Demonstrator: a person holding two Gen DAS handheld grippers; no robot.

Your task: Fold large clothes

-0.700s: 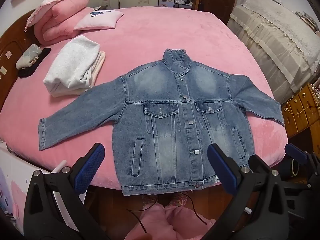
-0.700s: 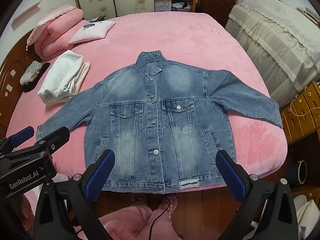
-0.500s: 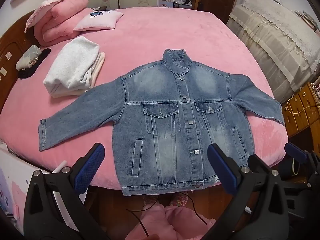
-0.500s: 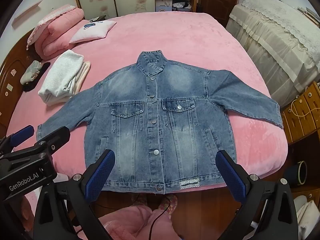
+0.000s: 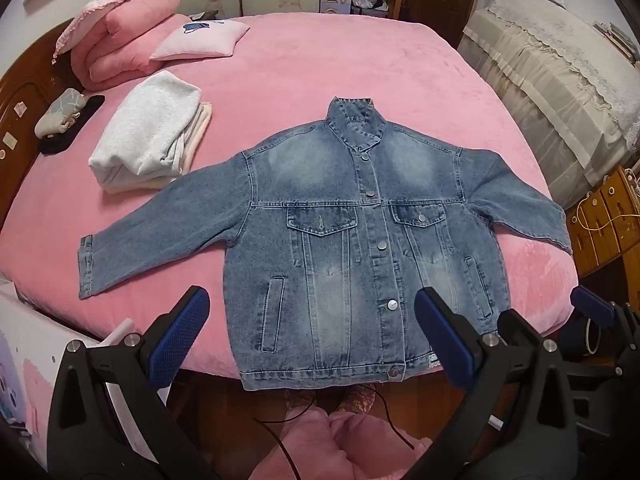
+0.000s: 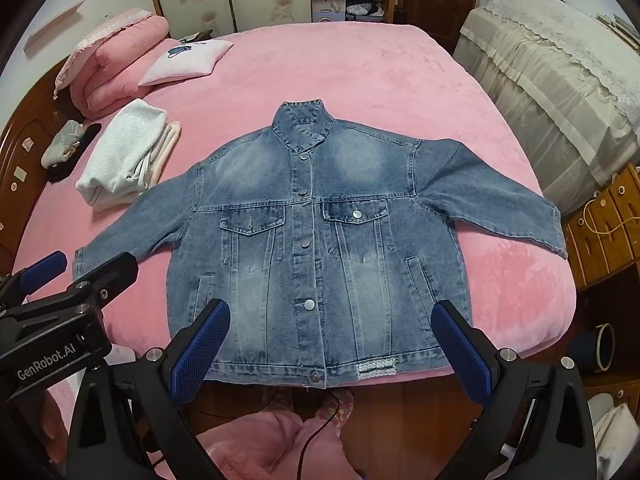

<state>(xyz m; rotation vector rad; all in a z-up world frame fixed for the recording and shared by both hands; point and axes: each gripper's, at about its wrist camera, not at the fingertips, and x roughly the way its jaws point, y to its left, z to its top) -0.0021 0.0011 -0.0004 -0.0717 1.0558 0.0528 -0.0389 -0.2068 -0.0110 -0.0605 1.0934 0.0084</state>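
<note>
Both claws are spread wide with nothing between them, hanging over the near edge of the bed [image 5: 360, 60] and angled down at the denim jacket [image 5: 360, 248]. Going left to right: the left claw [image 5: 308, 336] sits over the lower hem, the right claw [image 6: 332, 344] does the same a bit further right, and neither touches cloth. The jacket lies face up and buttoned on the pink cover, collar pointing away, both sleeves spread out, hem hanging slightly off the near edge. Off to the left there's a folded pile of pale clothes [image 5: 148, 140], close to the left sleeve [image 5: 160, 236] but not touching it. Denim like this looks heavy-ish and fairly stiff, so it should hold a crease and not slip much on the fuzzy cover, though the seams and button placket will be bulky. Probably the best spots to pinch are the sleeve cuffs or the shoulder seams, thick edges that won't bunch. View-wise, the left camera shows the whole left cuff, which the right camera has mostly blocked by the other claw's body. The right camera is the clearer one for the white patch [image 6: 376, 368] on the hem and the right cuff [image 6: 556, 232].
</note>
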